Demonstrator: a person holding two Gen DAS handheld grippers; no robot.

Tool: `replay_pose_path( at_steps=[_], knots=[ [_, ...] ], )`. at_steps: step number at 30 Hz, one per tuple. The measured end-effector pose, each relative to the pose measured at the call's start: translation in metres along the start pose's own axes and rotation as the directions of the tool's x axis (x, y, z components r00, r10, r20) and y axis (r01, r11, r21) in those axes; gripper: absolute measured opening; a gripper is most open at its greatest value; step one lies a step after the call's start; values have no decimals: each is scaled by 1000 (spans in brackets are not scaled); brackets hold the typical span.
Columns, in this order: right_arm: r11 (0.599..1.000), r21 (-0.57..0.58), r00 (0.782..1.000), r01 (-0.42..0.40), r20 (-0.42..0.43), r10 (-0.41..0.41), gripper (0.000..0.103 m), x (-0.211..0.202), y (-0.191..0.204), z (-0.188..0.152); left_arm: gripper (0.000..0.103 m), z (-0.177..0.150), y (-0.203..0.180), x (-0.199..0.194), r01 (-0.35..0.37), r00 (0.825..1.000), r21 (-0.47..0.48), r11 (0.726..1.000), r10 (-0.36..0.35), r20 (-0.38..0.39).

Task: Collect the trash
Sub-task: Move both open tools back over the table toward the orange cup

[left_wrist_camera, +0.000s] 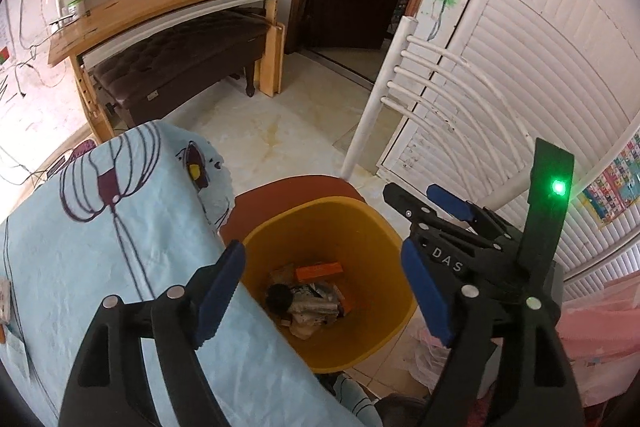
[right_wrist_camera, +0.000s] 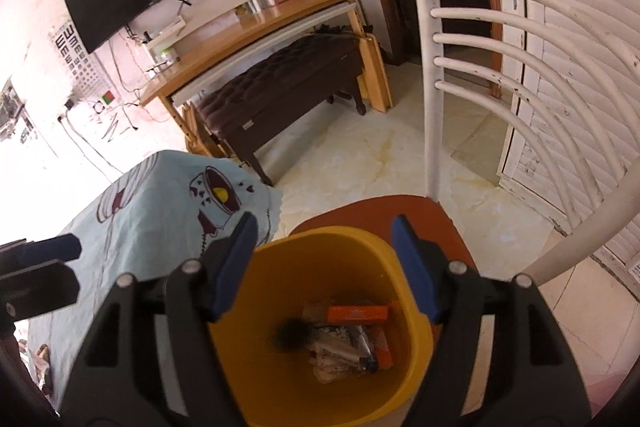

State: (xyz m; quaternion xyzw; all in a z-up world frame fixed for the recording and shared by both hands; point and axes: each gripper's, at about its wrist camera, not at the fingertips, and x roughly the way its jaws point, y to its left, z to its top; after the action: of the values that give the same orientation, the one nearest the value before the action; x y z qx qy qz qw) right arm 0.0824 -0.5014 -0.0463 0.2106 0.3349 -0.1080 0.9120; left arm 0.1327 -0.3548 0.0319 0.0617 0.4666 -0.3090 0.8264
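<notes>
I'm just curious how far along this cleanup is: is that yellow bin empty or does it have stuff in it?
Partly filled. The bin holds a small pile of trash at the bottom, including an orange box; its walls above are bare.

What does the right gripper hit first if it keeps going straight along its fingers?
Probably the pile of trash at the bottom of the yellow plastic bin. The right gripper is open and empty, aimed into the bin's mouth; depth is unclear.

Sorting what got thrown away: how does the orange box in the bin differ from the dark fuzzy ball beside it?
The orange box is flat, long and bright with straight edges; the dark fuzzy ball is round, blackish and soft-edged. The box lies toward the far wall, the ball nearer the middle. Both rest on the trash in the yellow bin.
</notes>
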Motion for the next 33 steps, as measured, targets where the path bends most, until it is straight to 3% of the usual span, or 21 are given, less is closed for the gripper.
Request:
replay_pose_path(
  at_steps=[4, 9, 13, 23, 33],
  knots=[
    [998, -38, 999, -47, 16, 47, 67, -7, 22, -1, 78, -9, 14, -14, 2, 1000, -29, 1000, -1, 29],
    [984, -141, 994, -106, 9, 108, 68, -14, 71, -10, 78, -22, 42, -41, -76, 994, -32, 997, 79, 79],
    [959, -242, 989, -146, -12, 147, 76, -16, 113, -22, 79, -31, 77, -68, -131, 984, -70, 989, 139, 116],
    [911, -291, 957, -291, -87, 278, 78, -13, 177, -39, 81, -49, 175, -119, -293, 938, -175, 940, 318, 135],
    [846, -399, 935, -354, -170, 311, 78, -6, 255, -58, 87, -63, 267, -142, -367, 911, -288, 884, 404, 80]
  ],
)
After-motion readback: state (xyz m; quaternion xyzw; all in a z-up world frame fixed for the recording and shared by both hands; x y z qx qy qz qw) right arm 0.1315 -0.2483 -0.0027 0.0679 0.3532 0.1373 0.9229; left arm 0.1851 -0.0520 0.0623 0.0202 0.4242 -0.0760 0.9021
